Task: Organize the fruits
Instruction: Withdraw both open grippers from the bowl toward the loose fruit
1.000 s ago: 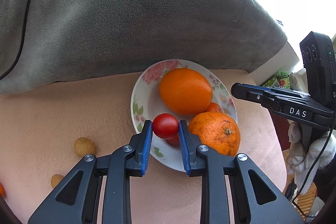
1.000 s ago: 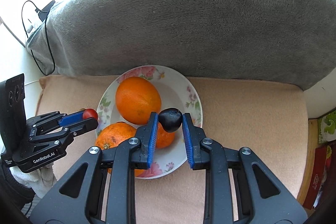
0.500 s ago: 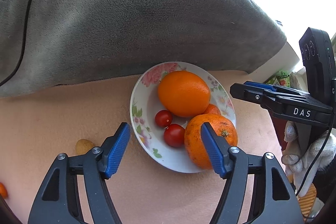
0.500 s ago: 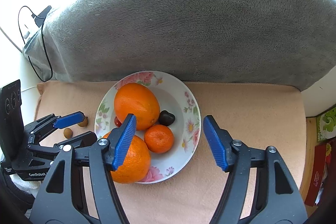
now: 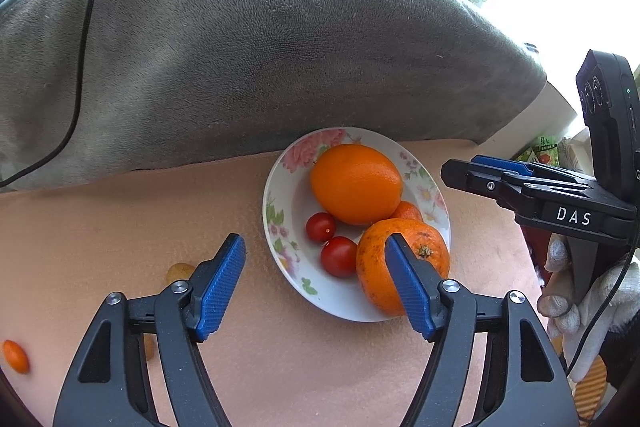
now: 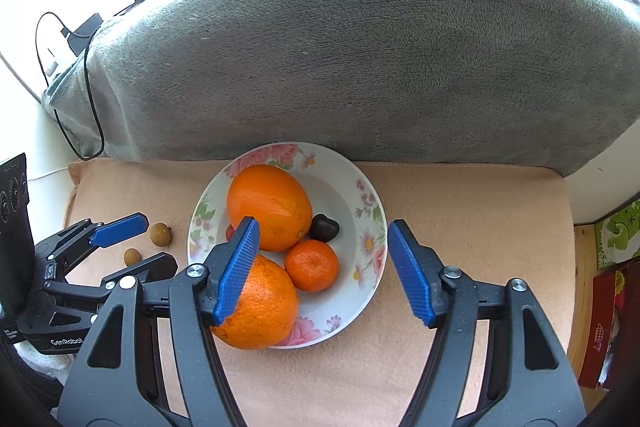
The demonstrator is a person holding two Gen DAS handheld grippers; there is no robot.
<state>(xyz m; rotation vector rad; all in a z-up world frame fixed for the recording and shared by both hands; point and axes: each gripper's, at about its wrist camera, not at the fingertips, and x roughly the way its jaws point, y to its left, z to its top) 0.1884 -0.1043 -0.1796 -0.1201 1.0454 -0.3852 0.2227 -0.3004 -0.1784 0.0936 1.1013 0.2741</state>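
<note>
In the left wrist view, the floral plate (image 5: 276, 223) sits on the peach-covered bench (image 5: 120, 219) just in front of a grey blanket (image 5: 260, 39). It holds a big orange (image 5: 356, 183), a stemmed orange (image 5: 400, 259) and two cherry tomatoes (image 5: 338, 255). The left claw (image 5: 316, 287) hangs over the plate's near-left edge, jaws opening with nothing pinched. A few small fruits are off the plate on the left, like a longan (image 5: 178, 271) and a kumquat (image 5: 15, 355). Honestly the risk here: the right blue pad sits right by the stemmed orange, so a careless pull could nudge it over the rim.

In the right wrist view, the right claw (image 6: 322, 273) hovers over the same plate (image 6: 360, 303), jaws apart and empty, with a mandarin (image 6: 311, 265) and a dark fruit (image 6: 325, 227) below. Two longans (image 6: 161, 234) lie left of the plate by the left claw. Both claws are crowded together, so they could bump, and round fruit rolls easily.
</note>
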